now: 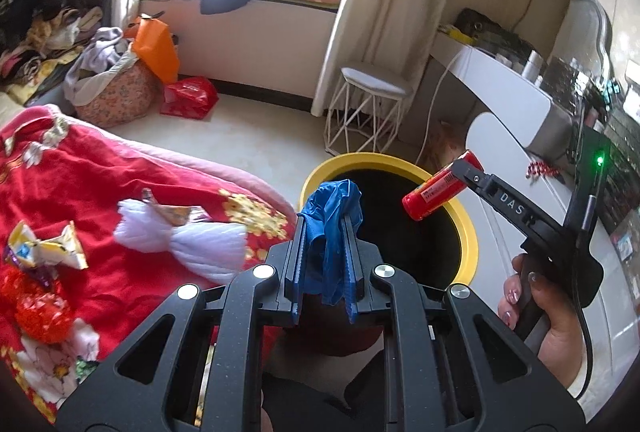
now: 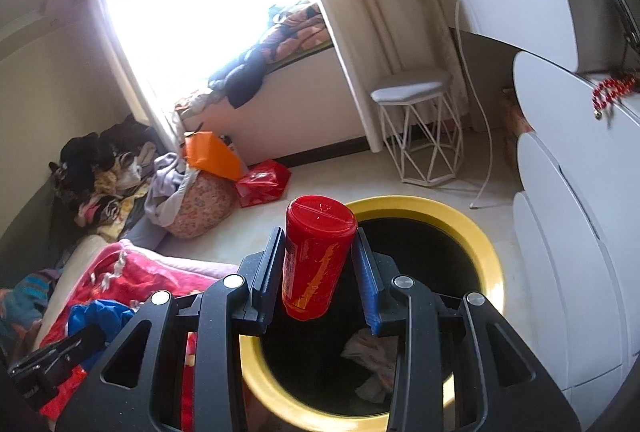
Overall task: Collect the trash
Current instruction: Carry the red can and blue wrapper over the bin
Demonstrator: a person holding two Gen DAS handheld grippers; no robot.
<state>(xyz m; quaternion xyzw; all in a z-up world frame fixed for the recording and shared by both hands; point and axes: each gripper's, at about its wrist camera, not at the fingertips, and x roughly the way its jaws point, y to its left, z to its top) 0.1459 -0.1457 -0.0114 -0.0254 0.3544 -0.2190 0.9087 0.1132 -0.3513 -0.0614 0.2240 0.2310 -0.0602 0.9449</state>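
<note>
Over the bin (image 2: 490, 244): both hand-held grippers carry trash, ready to drop, I judge.
Left hand-held gripper (image 1: 326, 232): closed on a blue glove (image 1: 334, 220).
Right hand-held gripper (image 2: 318, 264): partly open, pads gripping a red can (image 2: 314, 256).
Bin: crumpled paper (image 2: 372, 364) inside.
Bed (image 1: 100, 168), left: wrappers (image 1: 44, 248) left to collect.

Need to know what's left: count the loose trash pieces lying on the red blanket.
3: a white foam piece, a crumpled wrapper left of it, and a small wrapper at the foam's top edge. Folds may hide more.
</note>
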